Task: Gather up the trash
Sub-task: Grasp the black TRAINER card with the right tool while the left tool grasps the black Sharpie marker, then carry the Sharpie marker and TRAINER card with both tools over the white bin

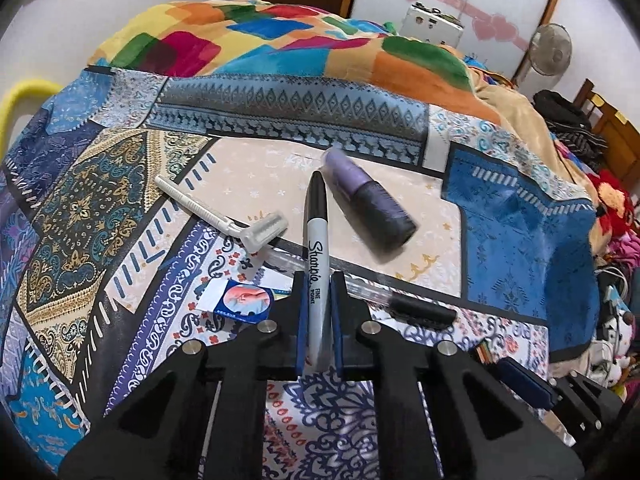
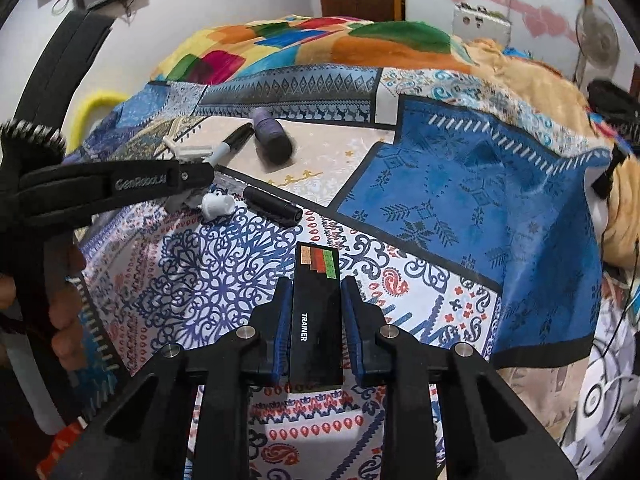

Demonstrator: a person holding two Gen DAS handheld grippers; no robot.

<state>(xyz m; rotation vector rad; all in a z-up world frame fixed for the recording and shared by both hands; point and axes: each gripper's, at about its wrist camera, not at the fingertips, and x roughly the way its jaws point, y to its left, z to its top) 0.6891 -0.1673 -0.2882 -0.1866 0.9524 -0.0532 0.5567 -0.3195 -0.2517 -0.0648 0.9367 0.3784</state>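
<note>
My left gripper [image 1: 316, 280] is shut on a black-capped Sharpie marker [image 1: 314, 248], held above the patterned bedspread [image 1: 120, 216]; the marker also shows in the right wrist view [image 2: 232, 140]. My right gripper [image 2: 314, 284] is shut on a black box labelled TRAINER [image 2: 316, 320]. On the bedspread lie a white disposable razor [image 1: 224, 216], a purple bottle [image 1: 368, 204], a clear pen with a black cap [image 1: 416, 310], a small blue and white wrapper [image 1: 236, 300] and a white plastic piece [image 2: 216, 205].
A colourful blanket [image 1: 280, 40] is heaped at the far side of the bed. Clothes and soft toys [image 1: 612, 216] are piled at the right. A yellow handle [image 1: 24, 96] stands at the left. A fan [image 1: 552, 50] stands by the wardrobe.
</note>
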